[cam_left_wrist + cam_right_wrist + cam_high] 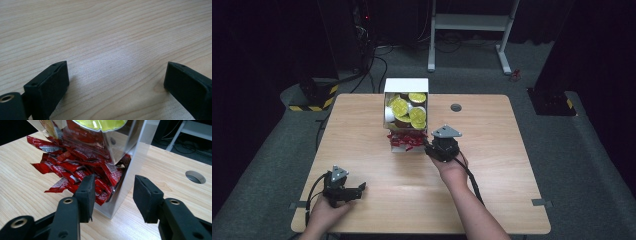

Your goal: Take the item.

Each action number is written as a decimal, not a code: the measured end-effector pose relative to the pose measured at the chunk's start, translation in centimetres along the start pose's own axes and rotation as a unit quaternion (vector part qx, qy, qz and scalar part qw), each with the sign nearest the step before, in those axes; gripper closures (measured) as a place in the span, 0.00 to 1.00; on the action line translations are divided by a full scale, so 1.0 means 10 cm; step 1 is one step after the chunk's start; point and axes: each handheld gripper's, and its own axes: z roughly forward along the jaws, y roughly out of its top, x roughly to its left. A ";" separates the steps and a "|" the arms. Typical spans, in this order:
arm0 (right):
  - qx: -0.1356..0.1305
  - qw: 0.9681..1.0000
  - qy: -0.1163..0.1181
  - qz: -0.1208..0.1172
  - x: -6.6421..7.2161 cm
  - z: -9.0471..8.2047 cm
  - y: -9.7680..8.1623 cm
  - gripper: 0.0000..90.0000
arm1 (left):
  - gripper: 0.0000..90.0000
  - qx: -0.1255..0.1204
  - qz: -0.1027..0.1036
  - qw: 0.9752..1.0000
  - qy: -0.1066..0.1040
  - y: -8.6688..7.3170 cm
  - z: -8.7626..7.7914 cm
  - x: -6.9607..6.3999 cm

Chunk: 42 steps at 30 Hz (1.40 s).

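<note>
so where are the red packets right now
The red packets lie in the near end of the clear box, mid-table in the high view, just left of the right claw.

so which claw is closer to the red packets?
Right. The right claw sits at the near corner of the clear box, one jaw against the red packets spilling from it. The left claw rests open on the table, well away.
</note>
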 end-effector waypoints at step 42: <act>0.004 1.000 -0.009 -0.026 0.01 0.33 0.04 0.91 | 0.07 0.000 0.000 1.000 0.000 0.00 0.00 0.00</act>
